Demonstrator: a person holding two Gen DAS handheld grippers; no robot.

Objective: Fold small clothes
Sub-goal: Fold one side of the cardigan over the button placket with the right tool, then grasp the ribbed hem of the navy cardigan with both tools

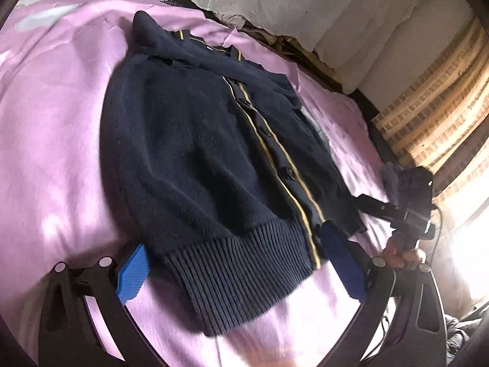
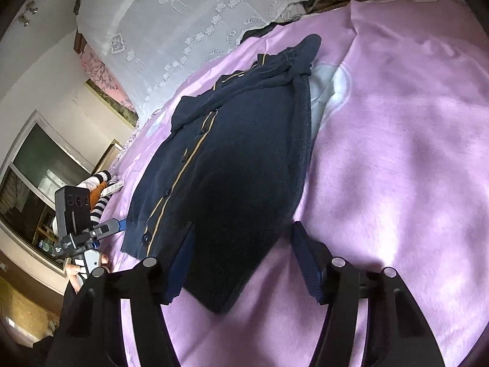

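A small navy knit cardigan (image 1: 195,159) with a tan-striped button placket lies flat on a pink bedsheet (image 1: 55,128), sleeves folded across its chest. My left gripper (image 1: 235,263) is open, its blue fingers (image 1: 133,275) on either side of the ribbed hem. The cardigan also shows in the right wrist view (image 2: 232,165). My right gripper (image 2: 241,263) is open, its fingers (image 2: 305,263) on either side of the cardigan's near hem corner. The other hand-held gripper shows in the left wrist view (image 1: 406,211) and in the right wrist view (image 2: 79,229).
A white lace cover (image 2: 183,21) lies over pillows at the bed's head. A striped soft toy (image 2: 101,195) lies at the bed's edge by a window (image 2: 33,165). A woven screen (image 1: 437,116) stands beside the bed.
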